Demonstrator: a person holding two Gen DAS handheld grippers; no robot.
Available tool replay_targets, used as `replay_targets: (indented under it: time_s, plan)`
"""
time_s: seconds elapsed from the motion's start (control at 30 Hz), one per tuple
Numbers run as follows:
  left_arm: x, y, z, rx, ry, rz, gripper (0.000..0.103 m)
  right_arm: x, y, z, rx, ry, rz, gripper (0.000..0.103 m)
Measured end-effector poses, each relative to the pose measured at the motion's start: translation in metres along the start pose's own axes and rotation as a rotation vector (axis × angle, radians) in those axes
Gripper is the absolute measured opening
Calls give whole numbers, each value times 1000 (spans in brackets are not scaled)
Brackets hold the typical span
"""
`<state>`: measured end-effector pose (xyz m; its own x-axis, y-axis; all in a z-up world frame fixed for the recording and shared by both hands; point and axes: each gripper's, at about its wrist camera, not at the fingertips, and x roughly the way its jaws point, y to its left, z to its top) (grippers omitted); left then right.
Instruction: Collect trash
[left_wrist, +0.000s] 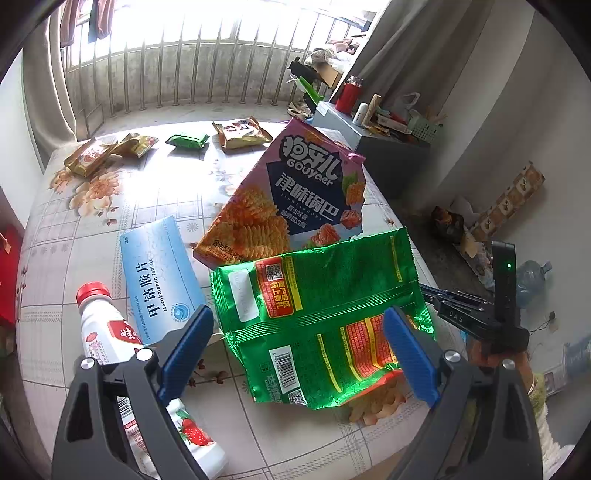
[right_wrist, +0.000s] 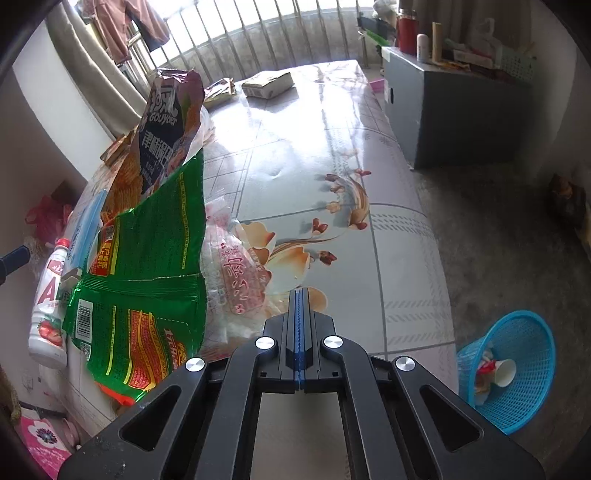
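My left gripper (left_wrist: 299, 328) is open above a green snack bag (left_wrist: 325, 321) lying on the flowered table (left_wrist: 110, 229). A purple Gouyaer snack bag (left_wrist: 295, 199) leans behind it. A blue medicine box (left_wrist: 159, 280) and a white strawberry milk bottle (left_wrist: 107, 332) lie to the left. My right gripper (right_wrist: 300, 295) is shut and empty over the table's near edge, right of the green bag (right_wrist: 147, 280) and a clear pink-printed wrapper (right_wrist: 232, 273). A blue waste basket (right_wrist: 513, 369) stands on the floor at right.
Several small snack packets (left_wrist: 236, 133) lie at the table's far end. A grey cabinet (right_wrist: 454, 118) with clutter stands beyond the table's right side. Window bars run along the back. The right gripper's body (left_wrist: 491, 317) shows at right in the left wrist view.
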<state>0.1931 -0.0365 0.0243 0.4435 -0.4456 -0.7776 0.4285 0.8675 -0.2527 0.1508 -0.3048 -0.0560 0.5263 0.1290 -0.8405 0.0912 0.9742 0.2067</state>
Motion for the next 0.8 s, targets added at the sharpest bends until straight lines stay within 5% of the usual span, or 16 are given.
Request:
replay_targets:
  time_s: [0.3,0.57,0.8]
  plan:
    - [-11,-11,-22,-2,-41,-14,91,-34,-38,-34,167,-39,91,0]
    - [2,-58,-58,51,-137,-33,90,-43,-34,-13,184,-87,134,3]
    - [38,-86,-68,202,-167,76,57,-26,-17,11,185,-81,212,22]
